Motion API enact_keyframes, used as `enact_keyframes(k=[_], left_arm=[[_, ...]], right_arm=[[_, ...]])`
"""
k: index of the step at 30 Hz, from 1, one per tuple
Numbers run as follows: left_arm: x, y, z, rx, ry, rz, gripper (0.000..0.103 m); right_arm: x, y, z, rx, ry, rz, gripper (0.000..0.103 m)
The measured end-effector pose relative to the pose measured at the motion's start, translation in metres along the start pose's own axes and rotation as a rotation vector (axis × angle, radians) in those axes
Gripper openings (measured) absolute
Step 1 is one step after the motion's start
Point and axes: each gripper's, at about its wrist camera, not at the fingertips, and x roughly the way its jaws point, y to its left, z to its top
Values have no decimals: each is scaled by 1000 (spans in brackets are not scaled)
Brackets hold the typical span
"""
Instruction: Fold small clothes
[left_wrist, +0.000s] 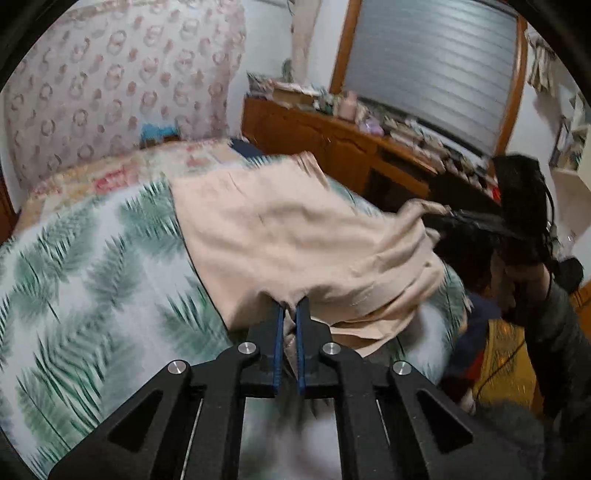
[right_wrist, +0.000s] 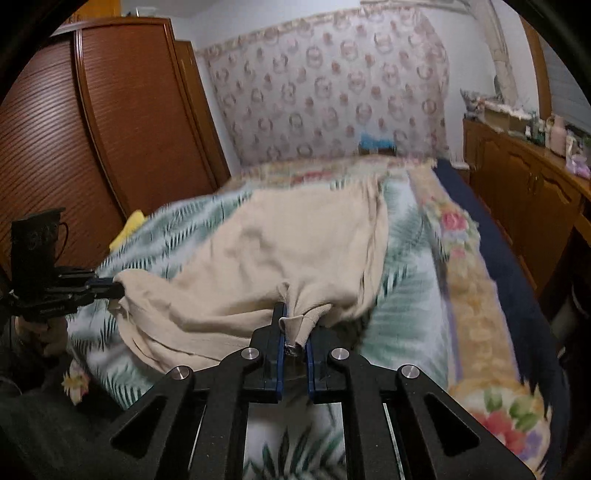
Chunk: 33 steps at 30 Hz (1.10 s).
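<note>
Two hand-held grippers, left (left_wrist: 291, 306) and right (right_wrist: 295, 325), each pinch one beige garment (left_wrist: 295, 229) (one bed (left_wrist: 92, 266) beneath).

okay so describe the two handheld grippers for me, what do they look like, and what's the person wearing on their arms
Both the left gripper and right gripper are matte black, with angular linkage arms, silver round bolts and blue pads lining the jaws. The right gripper carries a black boxy block on top, and thin black cables trail from it. The sleeve is dark grey-green.

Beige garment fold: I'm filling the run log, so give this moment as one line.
stage: lift | left gripper: shut on beige garment | right gripper: shut on beige garment | garment: near edge raised off leaf-print bedspread
</note>
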Motion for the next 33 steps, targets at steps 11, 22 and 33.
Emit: enact_keyframes(k=[11,22,33], left_arm=[[37,55,89,-42,-90,83,7],[107,115,129,-89,-19,152,7],[140,125,123,-50,79,191,10]], right_arm=[[45,-12,68,-25,-93,-43,8],[137,-37,113,-15,-27,-61,8],[159,-52,130,20,70,-132,37]])
